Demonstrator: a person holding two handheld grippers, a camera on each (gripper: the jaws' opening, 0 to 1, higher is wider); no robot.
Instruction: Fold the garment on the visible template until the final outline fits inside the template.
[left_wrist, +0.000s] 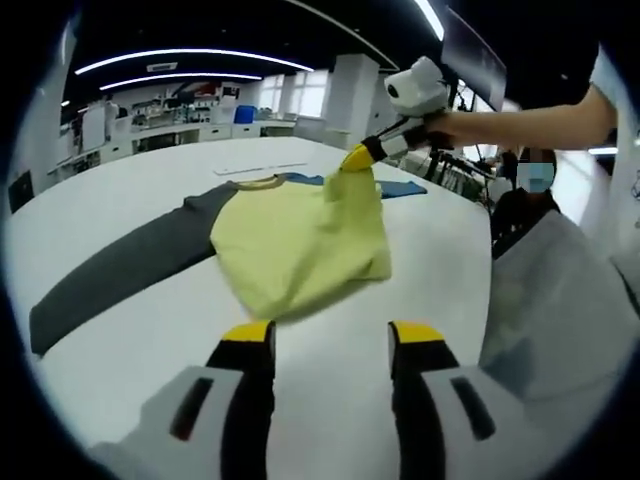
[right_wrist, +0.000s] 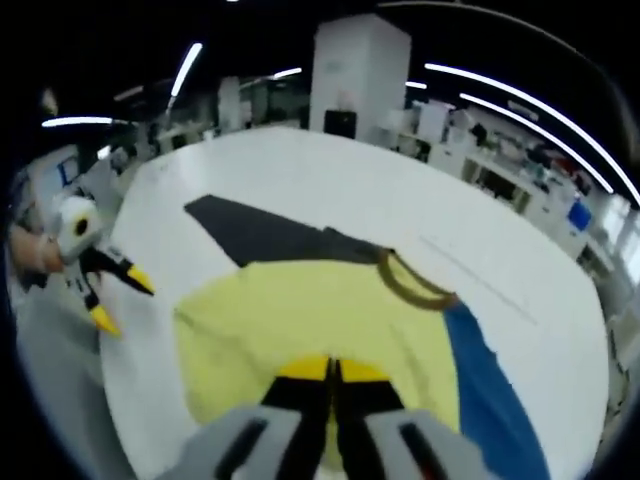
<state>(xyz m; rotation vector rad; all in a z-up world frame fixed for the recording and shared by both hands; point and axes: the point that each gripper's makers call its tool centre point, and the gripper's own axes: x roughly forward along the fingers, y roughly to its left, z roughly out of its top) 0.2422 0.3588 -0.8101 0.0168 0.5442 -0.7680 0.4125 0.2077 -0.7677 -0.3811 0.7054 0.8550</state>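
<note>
Garment (left_wrist: 300, 240) lies spread on the white table (left_wrist: 120, 210), its yellow body partly folded over, grey sleeve (left_wrist: 120, 270) stretched out flat and a blue sleeve (right_wrist: 490, 400) on the far side. Right gripper (right_wrist: 333, 372) is clenched on a lifted yellow fold, seemingly near the hem. Left gripper (left_wrist: 330, 340) hovers released above bare table, near the garment's edge

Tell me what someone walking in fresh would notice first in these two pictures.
The yellow shirt with a grey sleeve and a blue sleeve, spread on the white table, catches the eye first. In the left gripper view the right gripper pinches a far edge of the yellow cloth and lifts it over the body. The left gripper hovers open at the near hem, holding nothing.
</note>
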